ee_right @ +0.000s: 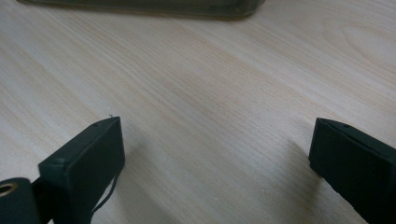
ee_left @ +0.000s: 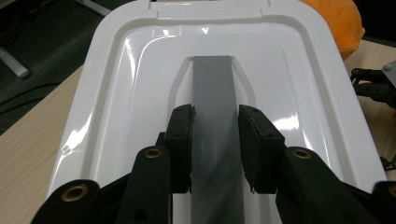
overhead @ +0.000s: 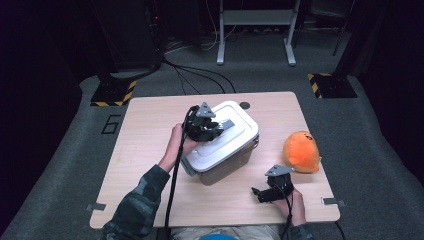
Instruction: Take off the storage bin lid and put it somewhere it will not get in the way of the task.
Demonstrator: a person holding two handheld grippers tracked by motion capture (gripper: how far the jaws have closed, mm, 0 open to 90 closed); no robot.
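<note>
A white lid (overhead: 235, 137) with a grey handle strip (overhead: 226, 123) lies over a clear plastic box (overhead: 225, 167) at the table's middle, and looks slightly tilted on it. My left gripper (overhead: 215, 129) is on top of the lid. In the left gripper view, the gripper (ee_left: 215, 119) has both pads pressed against the sides of the grey handle (ee_left: 212, 84) in the lid (ee_left: 130, 70). My right gripper (overhead: 261, 194) rests low over the table near the front right. Its jaws (ee_right: 217, 140) stand wide apart over bare wood.
An orange plush toy (overhead: 301, 151) sits at the table's right edge, beyond the right gripper. The box's lower edge (ee_right: 154, 7) lies ahead of the right gripper. The wooden tabletop (overhead: 150, 130) is bare at the left. Cables and stand legs lie on the floor behind.
</note>
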